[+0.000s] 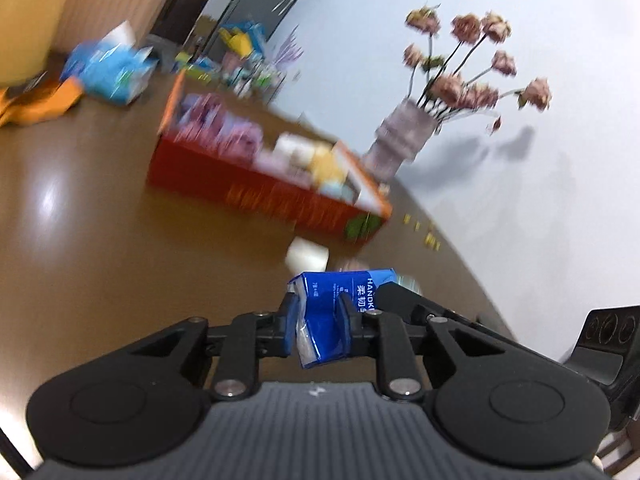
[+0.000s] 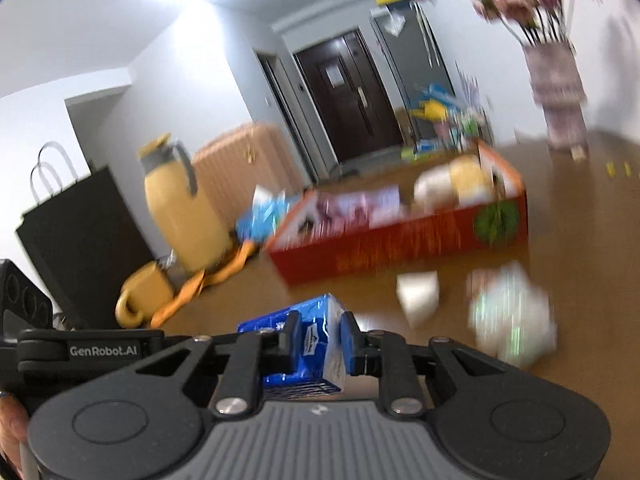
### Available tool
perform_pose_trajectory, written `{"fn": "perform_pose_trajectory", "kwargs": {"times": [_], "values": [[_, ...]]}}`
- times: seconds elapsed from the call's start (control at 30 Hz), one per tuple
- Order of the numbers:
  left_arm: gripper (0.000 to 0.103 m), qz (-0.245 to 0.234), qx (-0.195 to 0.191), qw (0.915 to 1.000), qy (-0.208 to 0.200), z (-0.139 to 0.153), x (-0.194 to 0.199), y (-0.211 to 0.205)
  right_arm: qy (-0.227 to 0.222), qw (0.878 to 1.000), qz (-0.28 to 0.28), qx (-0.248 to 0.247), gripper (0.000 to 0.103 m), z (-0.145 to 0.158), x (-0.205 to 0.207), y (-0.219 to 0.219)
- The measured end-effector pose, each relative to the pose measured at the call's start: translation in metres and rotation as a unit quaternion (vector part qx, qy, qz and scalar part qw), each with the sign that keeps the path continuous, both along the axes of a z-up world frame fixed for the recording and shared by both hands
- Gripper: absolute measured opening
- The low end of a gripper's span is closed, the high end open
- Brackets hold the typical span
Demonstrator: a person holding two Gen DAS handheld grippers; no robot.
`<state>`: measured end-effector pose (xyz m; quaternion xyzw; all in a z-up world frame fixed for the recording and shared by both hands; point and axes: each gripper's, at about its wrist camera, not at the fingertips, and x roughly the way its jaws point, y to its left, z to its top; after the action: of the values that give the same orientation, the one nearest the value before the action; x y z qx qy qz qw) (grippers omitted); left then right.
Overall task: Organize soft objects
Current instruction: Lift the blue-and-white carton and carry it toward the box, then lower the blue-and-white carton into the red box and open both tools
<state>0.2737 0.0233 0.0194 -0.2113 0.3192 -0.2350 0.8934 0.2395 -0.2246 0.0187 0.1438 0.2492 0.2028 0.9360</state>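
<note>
A blue handkerchief tissue pack (image 1: 340,286) is held above the brown table between both grippers. In the left wrist view my left gripper (image 1: 318,310) is shut on one end of it, and a black finger of the other gripper (image 1: 400,296) reaches the pack from the right. In the right wrist view my right gripper (image 2: 320,334) is shut on the pack (image 2: 316,312), and the left gripper's body (image 2: 80,350) shows at the left. Beyond stands an open red box (image 1: 260,196) (image 2: 380,248) with pink packs and pale rolls inside.
A white tissue piece (image 2: 418,292) and a green-white pack (image 2: 512,320) lie on the table (image 1: 100,240) before the box. A flower vase (image 1: 400,140) stands by the wall. A yellow jug (image 2: 180,208), yellow mug (image 2: 140,296), black bag (image 2: 80,232) and blue packs (image 1: 112,68) sit at the left.
</note>
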Motion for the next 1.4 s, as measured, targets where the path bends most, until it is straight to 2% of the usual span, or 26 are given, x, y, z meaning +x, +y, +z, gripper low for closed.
{"fn": "perform_pose_trajectory", "kwargs": {"times": [0.13, 0.27, 0.4, 0.5, 0.6, 0.7, 0.77, 0.83, 0.93, 1.0, 1.03, 1.07, 1.13, 1.23, 1.27, 1.4], "values": [[0.021, -0.015, 0.007, 0.9991, -0.040, 0.037, 0.073, -0.016, -0.026, 1.000, -0.002, -0.006, 0.019, 0.043, 0.068, -0.014], [0.021, -0.015, 0.023, 0.9989, -0.038, 0.053, 0.155, -0.034, -0.012, 1.000, -0.008, -0.006, 0.018, 0.065, 0.157, -0.027], [0.021, -0.010, 0.044, 0.9990, -0.002, 0.041, 0.233, -0.048, 0.014, 0.999, -0.018, -0.039, 0.018, 0.058, 0.239, -0.026], [0.021, -0.008, 0.067, 0.9974, 0.025, 0.019, 0.276, -0.056, 0.041, 0.997, -0.024, -0.068, 0.018, 0.038, 0.290, -0.020], [0.021, -0.013, 0.109, 0.9926, 0.053, -0.012, 0.302, -0.066, 0.089, 0.992, -0.025, -0.089, 0.018, 0.008, 0.326, -0.013], [0.022, -0.013, 0.155, 0.9859, 0.063, -0.026, 0.306, -0.069, 0.136, 0.986, -0.005, -0.096, 0.020, -0.019, 0.344, -0.005], [0.022, -0.014, 0.190, 0.9809, 0.039, -0.022, 0.303, -0.071, 0.157, 0.984, 0.014, -0.088, 0.021, -0.029, 0.346, -0.002], [0.025, -0.021, 0.191, 0.9800, 0.051, -0.025, 0.306, -0.068, 0.170, 0.983, 0.024, -0.071, 0.022, -0.032, 0.350, -0.003], [0.025, -0.023, 0.194, 0.9788, 0.063, -0.026, 0.306, -0.068, 0.176, 0.981, 0.022, -0.076, 0.023, -0.033, 0.354, 0.000], [0.031, -0.017, 0.184, 0.9807, 0.064, -0.019, 0.304, -0.065, 0.179, 0.981, 0.023, -0.078, 0.024, -0.030, 0.353, 0.000], [0.037, -0.015, 0.181, 0.9815, 0.060, -0.014, 0.299, -0.063, 0.174, 0.981, 0.022, -0.080, 0.024, -0.028, 0.350, 0.001], [0.044, -0.011, 0.185, 0.9814, 0.052, -0.005, 0.292, -0.063, 0.164, 0.983, 0.017, -0.085, 0.027, -0.021, 0.344, 0.000], [0.045, 0.002, 0.198, 0.9800, 0.024, 0.016, 0.273, -0.060, 0.139, 0.986, 0.009, -0.097, 0.035, -0.001, 0.330, -0.002], [0.048, 0.016, 0.189, 0.9818, -0.008, 0.053, 0.242, -0.048, 0.098, 0.990, 0.000, -0.105, 0.036, 0.039, 0.299, -0.013], [0.054, 0.029, 0.183, 0.9826, -0.020, 0.065, 0.230, -0.043, 0.082, 0.991, 0.000, -0.103, 0.036, 0.055, 0.284, -0.018], [0.059, 0.063, 0.183, 0.9784, -0.073, 0.110, 0.170, -0.024, 0.019, 0.993, 0.001, -0.115, 0.044, 0.112, 0.216, -0.034]]}}
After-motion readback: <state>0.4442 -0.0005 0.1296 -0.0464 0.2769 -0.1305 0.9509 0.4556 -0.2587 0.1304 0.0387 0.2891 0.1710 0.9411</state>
